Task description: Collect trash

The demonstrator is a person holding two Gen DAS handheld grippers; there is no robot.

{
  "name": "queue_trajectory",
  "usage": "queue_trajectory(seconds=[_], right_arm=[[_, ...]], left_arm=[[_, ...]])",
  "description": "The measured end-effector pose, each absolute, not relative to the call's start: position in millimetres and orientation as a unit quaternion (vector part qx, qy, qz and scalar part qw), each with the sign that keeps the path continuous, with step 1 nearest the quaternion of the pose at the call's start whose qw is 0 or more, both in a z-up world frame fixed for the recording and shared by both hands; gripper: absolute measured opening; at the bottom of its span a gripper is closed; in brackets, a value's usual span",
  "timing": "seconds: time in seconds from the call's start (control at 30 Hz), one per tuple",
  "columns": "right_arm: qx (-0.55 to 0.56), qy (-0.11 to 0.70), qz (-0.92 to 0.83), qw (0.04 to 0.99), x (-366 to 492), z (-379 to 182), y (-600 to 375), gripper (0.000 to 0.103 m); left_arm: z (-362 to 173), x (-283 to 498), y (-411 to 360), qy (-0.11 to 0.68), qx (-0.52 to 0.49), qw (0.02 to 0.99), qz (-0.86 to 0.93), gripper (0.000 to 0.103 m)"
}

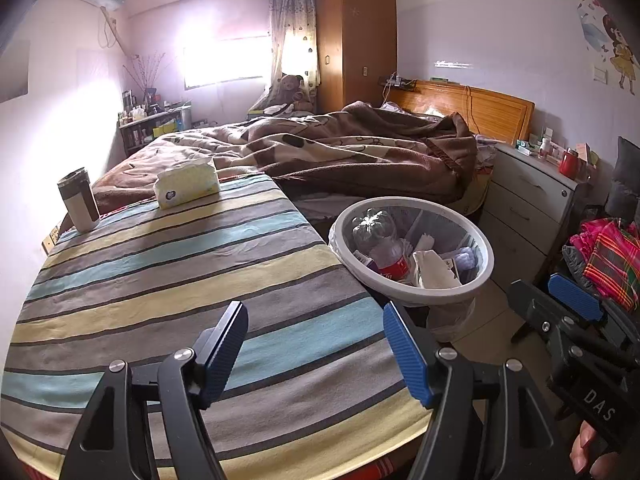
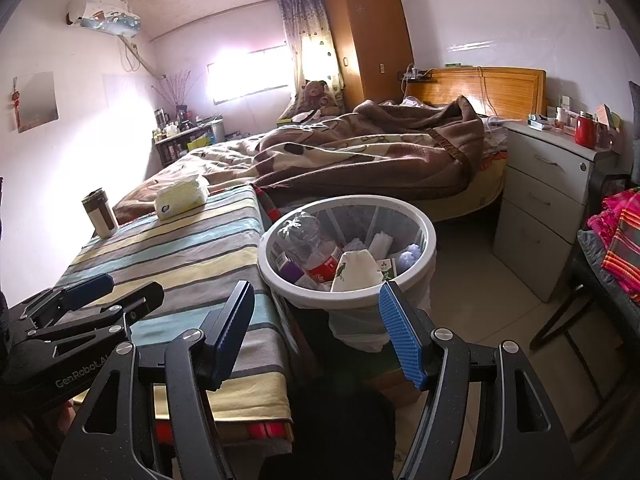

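A white round trash bin (image 1: 416, 296) (image 2: 280, 272) stands on the floor by the table's right edge. It holds a clear plastic bottle with a red label (image 1: 384, 248) (image 2: 316, 252), crumpled paper and small cartons. My left gripper (image 1: 316, 344) hovers open over the near end of the striped tablecloth (image 1: 180, 280), with nothing between its fingers. My right gripper (image 2: 316, 320) hangs open just short of the bin's near rim, also empty. Each gripper shows in the other's view: the right one (image 1: 560, 300) and the left one (image 2: 116, 284).
On the table's far end stand a brown-and-white tumbler (image 1: 78, 200) (image 2: 100, 214) and a soft tissue pack (image 1: 188, 182) (image 2: 182, 196). An unmade bed (image 1: 340, 152) lies behind, a grey drawer unit (image 2: 548, 200) to the right, and a chair with colourful cloth (image 2: 620, 240) at far right.
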State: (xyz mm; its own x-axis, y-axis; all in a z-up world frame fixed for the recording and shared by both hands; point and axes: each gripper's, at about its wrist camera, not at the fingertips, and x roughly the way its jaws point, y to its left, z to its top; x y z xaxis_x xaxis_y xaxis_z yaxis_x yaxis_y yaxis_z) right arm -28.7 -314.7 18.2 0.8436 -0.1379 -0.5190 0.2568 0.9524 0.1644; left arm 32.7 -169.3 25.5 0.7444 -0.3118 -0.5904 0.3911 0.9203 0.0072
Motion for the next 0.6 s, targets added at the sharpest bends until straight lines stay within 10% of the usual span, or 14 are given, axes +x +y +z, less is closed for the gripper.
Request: queue_trajectory(seconds=[0.6], right_arm=[[0.114, 0.259, -0.103, 0.953, -28.6, 18.5, -314.7, 0.066]], left_arm=[[26.7, 31.5, -169.5, 0.301, 0.065, 0.932, -0.189, 0.070]])
